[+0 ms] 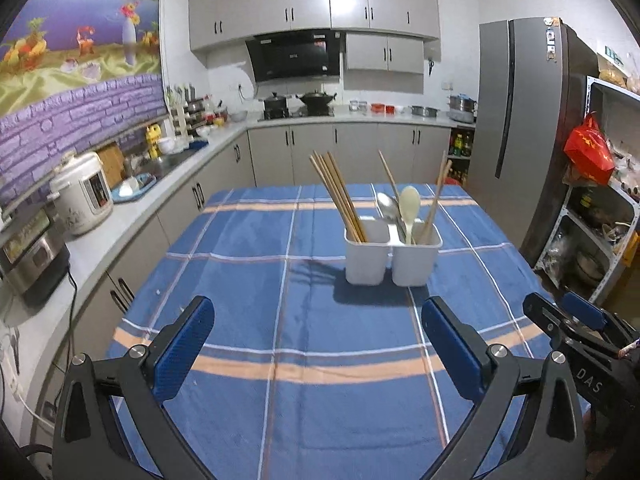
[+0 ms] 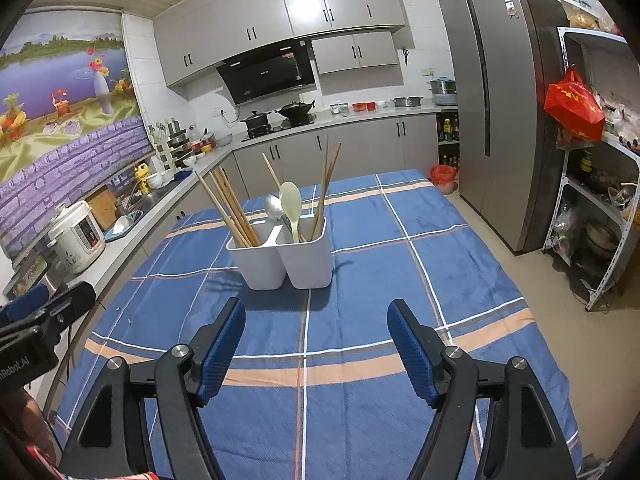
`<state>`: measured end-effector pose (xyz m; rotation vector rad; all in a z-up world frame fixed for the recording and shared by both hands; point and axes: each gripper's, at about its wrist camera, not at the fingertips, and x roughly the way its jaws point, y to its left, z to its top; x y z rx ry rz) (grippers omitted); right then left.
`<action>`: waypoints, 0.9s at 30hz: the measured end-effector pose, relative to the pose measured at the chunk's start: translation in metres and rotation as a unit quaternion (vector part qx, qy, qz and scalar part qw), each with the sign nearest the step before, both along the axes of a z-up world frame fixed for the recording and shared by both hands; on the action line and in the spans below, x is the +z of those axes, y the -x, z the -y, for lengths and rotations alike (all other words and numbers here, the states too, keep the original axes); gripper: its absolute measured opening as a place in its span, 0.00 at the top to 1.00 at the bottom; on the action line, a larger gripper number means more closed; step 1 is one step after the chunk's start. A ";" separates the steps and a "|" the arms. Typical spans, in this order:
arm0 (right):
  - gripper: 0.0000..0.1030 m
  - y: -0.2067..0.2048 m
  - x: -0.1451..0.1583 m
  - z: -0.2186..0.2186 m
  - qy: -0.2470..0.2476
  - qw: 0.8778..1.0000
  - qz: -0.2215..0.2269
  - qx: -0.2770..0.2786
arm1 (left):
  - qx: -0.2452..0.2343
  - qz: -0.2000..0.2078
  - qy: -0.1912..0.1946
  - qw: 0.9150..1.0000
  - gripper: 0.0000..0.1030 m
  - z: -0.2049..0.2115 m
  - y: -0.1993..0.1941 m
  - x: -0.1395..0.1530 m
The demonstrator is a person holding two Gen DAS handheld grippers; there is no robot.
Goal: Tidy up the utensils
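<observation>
A white two-compartment utensil holder (image 1: 393,258) (image 2: 285,259) stands upright on the blue plaid tablecloth (image 1: 248,280) (image 2: 400,272). Its left compartment holds several wooden chopsticks (image 1: 338,196) (image 2: 230,210). Its right compartment holds a cream spoon (image 1: 409,205) (image 2: 291,202), a metal spoon (image 1: 386,205) (image 2: 274,205) and more chopsticks (image 1: 436,200) (image 2: 326,188). My left gripper (image 1: 318,320) is open and empty, above the cloth in front of the holder. My right gripper (image 2: 316,322) is open and empty, also in front of the holder. The right gripper shows at the left wrist view's right edge (image 1: 568,316).
A kitchen counter (image 1: 120,232) with a rice cooker (image 1: 82,194) and sink runs along the left. A stove (image 1: 298,110) is at the back. A grey fridge (image 1: 520,120) and a cluttered metal shelf (image 1: 600,220) with a red bag (image 2: 574,106) stand on the right.
</observation>
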<state>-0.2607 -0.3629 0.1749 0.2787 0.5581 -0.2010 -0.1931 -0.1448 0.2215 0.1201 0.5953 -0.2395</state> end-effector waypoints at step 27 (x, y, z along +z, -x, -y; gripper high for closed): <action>0.24 -0.002 -0.013 0.001 0.005 1.000 -0.014 0.001 | 0.010 -0.025 -0.009 1.000 0.00 0.003 0.001 -0.013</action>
